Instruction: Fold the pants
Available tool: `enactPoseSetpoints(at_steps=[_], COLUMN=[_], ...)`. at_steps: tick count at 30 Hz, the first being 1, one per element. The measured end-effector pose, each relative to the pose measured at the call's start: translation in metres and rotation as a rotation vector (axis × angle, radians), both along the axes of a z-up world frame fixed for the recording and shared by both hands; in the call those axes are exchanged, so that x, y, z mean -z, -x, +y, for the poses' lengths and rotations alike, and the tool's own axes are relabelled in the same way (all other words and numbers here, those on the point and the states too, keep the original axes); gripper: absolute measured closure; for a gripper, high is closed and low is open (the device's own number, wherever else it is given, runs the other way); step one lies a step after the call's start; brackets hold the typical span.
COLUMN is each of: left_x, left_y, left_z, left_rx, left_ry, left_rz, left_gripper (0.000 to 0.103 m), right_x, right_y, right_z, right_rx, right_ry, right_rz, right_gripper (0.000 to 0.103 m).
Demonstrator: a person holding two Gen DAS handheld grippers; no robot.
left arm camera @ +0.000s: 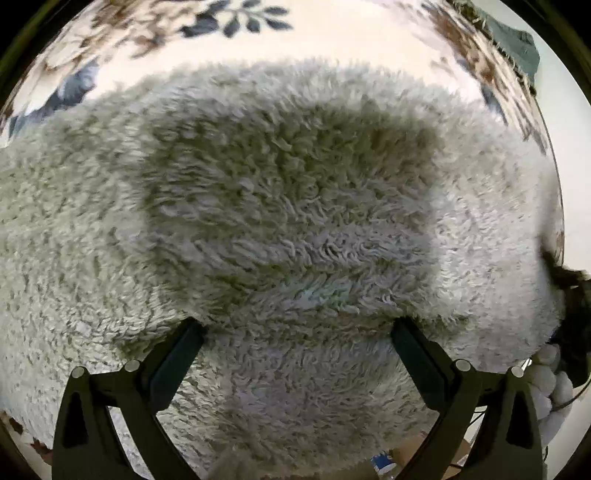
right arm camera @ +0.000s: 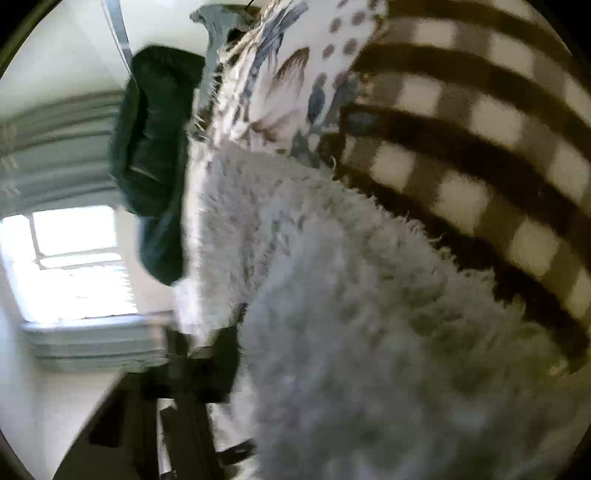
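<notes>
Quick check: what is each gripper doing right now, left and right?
Left gripper: open, fingers spread over the fluffy white fleece pants.
Right gripper: cannot be told; fleece and blur hide the fingers.

The left gripper (left arm camera: 295, 332) has two black plastic fingers (left arm camera: 177, 363) with flat rectangular pads, carried on angular black brackets. Behind each finger sit two round silver screw heads (left arm camera: 132, 366), beside triangular cut-outs in the brackets.

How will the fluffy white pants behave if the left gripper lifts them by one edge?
Probably floppy: the fluffy white pants already drape and bulge over the floral sheet. The deep, shaggy pile should grip rather than slip, though the wide-open left gripper may pinch pile only. Likely bulky yet light.
</notes>
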State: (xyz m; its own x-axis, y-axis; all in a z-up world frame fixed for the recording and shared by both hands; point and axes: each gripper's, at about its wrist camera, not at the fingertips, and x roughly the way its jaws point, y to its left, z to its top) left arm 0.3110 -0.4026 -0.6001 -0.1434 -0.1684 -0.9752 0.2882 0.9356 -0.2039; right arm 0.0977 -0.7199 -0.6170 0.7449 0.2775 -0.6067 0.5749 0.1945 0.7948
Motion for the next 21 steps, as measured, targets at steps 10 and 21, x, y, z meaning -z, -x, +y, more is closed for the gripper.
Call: enactPoseSetpoints(at_steps=[10, 21], left_x=[-0.075, -0.098], left_y=[-0.013, 0.003], left_z=[0.094, 0.311], left_rx=[-0.223, -0.517], left_ry=[0.066, 0.066], left_rz=[-0.087, -0.117], left_gripper=[0.0, 0.0], right_x=[-0.134, -0.149], right_y=[-0.051, -0.136], right_z=[0.082, 0.334], right_rx=[-0.119, -0.502], right_ry=[0.282, 0.483], right_rz=[-0.01, 0.022], right_gripper=[0.086, 0.086])
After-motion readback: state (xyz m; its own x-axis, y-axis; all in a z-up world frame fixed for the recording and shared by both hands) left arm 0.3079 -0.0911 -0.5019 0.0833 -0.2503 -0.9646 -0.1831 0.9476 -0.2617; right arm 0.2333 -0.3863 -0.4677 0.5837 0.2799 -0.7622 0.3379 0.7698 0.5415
